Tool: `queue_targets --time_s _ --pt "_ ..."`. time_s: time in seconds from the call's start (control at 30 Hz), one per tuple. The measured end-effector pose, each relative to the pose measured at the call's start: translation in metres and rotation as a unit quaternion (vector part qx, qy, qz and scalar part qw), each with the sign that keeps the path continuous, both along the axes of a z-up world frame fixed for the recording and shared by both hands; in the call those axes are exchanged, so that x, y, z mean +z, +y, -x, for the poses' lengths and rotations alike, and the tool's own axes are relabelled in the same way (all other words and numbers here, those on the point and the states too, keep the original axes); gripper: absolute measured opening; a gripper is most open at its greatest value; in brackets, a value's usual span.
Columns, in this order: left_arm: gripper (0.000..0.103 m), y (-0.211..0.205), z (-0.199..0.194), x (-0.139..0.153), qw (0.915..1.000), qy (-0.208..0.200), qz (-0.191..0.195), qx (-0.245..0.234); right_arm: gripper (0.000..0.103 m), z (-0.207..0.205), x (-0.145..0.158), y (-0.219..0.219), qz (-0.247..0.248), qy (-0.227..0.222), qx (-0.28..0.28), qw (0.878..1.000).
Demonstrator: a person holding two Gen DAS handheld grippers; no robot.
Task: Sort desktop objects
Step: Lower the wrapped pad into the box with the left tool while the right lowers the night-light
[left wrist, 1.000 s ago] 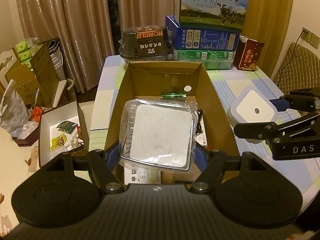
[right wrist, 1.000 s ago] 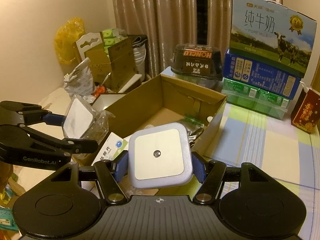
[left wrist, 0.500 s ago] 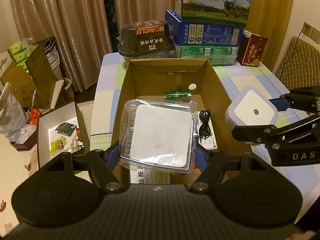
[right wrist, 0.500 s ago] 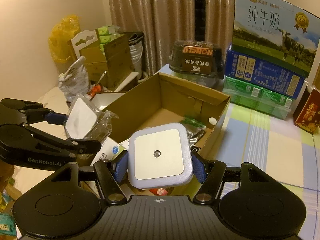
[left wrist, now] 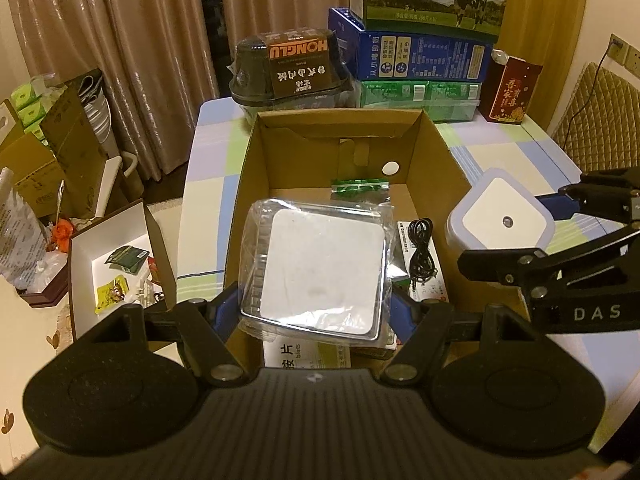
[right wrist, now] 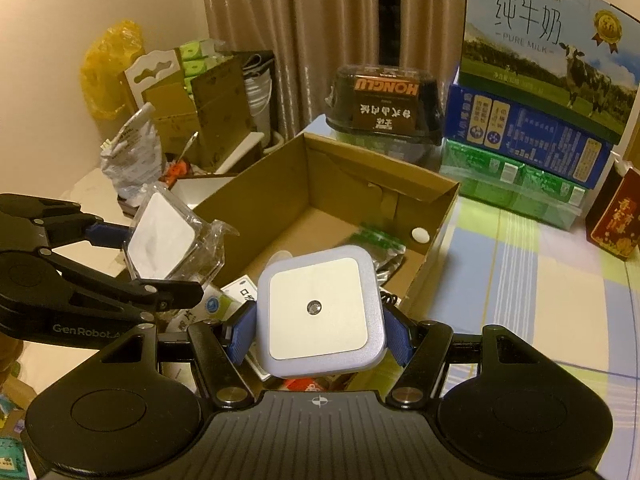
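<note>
Square white night light with grey rim [right wrist: 318,314], frame centre, is sitting gripped in my right jaws; my left jaws are clamping a plastic-wrapped white square pad [left wrist: 320,268] above the open cardboard box [left wrist: 436,160].

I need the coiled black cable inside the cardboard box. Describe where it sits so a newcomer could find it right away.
Start at the open cardboard box in the middle of the checked tablecloth. Inside, along its right wall, a printed white packet lies flat, and the coiled black cable rests on top of it, right of the plastic-wrapped white square held in the left gripper. It is the only thin, dark, looped thing there; its neighbours are flat packets.
</note>
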State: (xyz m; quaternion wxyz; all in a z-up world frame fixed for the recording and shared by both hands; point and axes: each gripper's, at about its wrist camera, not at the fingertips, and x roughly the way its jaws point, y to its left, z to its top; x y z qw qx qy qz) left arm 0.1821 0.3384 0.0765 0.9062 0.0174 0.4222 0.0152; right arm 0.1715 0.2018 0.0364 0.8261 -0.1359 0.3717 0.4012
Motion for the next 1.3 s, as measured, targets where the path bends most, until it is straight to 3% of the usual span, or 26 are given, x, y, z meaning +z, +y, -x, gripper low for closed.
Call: queue_targets --time_s 1.3 --pt "0.069 0.014 -0.064 -0.018 0.9999 0.011 0.006 -0.005 0.063 -0.045 -0.012 0.014 -0.002 0.001 -0.009 1.0"
